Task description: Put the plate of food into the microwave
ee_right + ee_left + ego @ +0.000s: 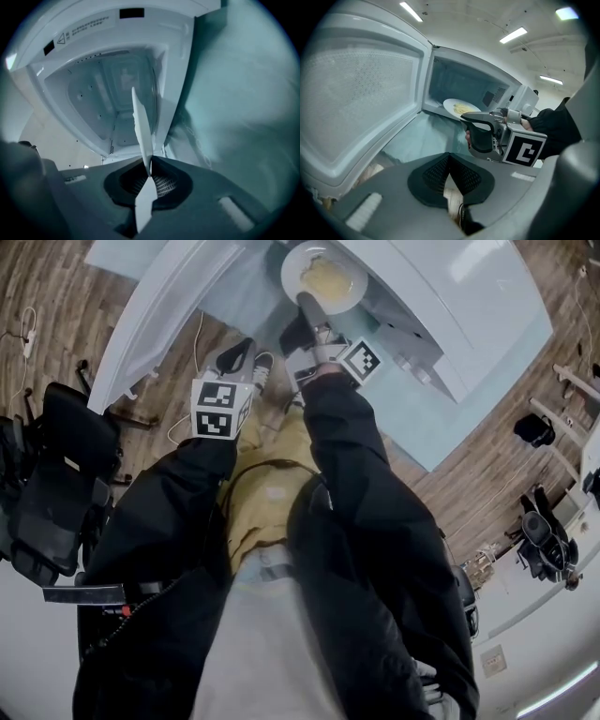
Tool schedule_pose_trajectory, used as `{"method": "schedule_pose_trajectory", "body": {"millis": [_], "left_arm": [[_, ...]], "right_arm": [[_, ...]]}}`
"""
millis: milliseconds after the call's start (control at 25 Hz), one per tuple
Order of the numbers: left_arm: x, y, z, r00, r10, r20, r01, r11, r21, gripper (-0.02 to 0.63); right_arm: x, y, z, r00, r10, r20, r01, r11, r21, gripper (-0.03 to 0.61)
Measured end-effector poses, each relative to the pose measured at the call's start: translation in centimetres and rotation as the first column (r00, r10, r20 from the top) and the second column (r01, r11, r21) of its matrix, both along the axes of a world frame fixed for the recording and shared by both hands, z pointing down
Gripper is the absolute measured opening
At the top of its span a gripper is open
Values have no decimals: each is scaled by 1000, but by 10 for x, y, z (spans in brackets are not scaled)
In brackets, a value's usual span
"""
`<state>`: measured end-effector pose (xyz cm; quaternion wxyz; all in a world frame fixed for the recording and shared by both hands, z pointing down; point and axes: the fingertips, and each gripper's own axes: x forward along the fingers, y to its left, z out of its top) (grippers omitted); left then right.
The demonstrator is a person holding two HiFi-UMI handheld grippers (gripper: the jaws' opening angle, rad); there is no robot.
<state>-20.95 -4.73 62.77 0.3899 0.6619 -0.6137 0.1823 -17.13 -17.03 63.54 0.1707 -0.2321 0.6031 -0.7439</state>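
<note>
Right gripper [149, 172]: jaws pinched on the near rim of the plate [140, 126], which shows edge-on.
Plate position: at the mouth of the microwave [474, 77], part-way over the cavity floor, with yellow food [330, 279] on it.
Left gripper [449, 161]: jaws pressed together on nothing, held back beside the right one.
Door [361, 93]: swung wide to the left, well apart from the plate.
Clearance: cavity side walls and roof stand apart from the plate's rim.
Surface: teal cloth [441, 427] under the microwave.
Room: wood floor [75, 296], black chair [56, 484], strip lights [513, 35] overhead.
</note>
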Motion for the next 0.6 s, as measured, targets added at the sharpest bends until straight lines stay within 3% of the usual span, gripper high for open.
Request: {"method": "schedule_pose_trajectory", "body": {"millis": [600], "left_arm": [[-6,-14,4,1000,-7,-25,6,1000,-18,-5]], "right_arm": [[-7,-46,7,994,109,9,-109,994,-13,12]]}}
